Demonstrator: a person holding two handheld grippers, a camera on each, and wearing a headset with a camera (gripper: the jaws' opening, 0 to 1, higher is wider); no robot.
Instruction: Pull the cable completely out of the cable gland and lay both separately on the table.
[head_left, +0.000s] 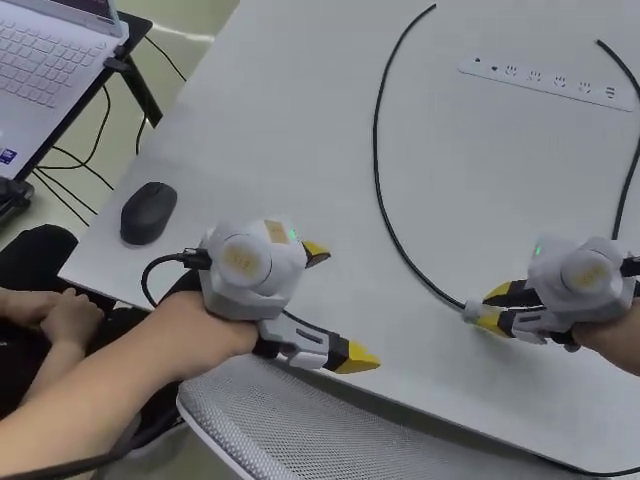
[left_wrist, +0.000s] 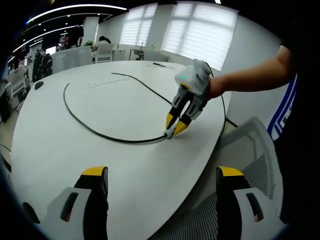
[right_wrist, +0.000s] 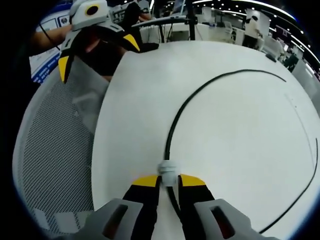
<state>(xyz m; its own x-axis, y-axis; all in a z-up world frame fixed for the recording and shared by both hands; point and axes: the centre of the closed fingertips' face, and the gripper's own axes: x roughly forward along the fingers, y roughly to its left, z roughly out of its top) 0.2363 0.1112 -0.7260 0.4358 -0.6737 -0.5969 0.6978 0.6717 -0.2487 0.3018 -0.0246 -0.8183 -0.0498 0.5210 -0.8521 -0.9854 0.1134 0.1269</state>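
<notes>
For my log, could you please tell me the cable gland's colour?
The cable gland is white, clearest in right gripper view.

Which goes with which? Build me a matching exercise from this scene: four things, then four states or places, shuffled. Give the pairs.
1 mouse
2 power strip
3 left gripper
4 right gripper

A shut on the cable, just behind the cable gland
B open, holding nothing
C far across the table
D by the table edge near the laptop

Pairs: 1-D, 2-C, 3-B, 4-A
</notes>
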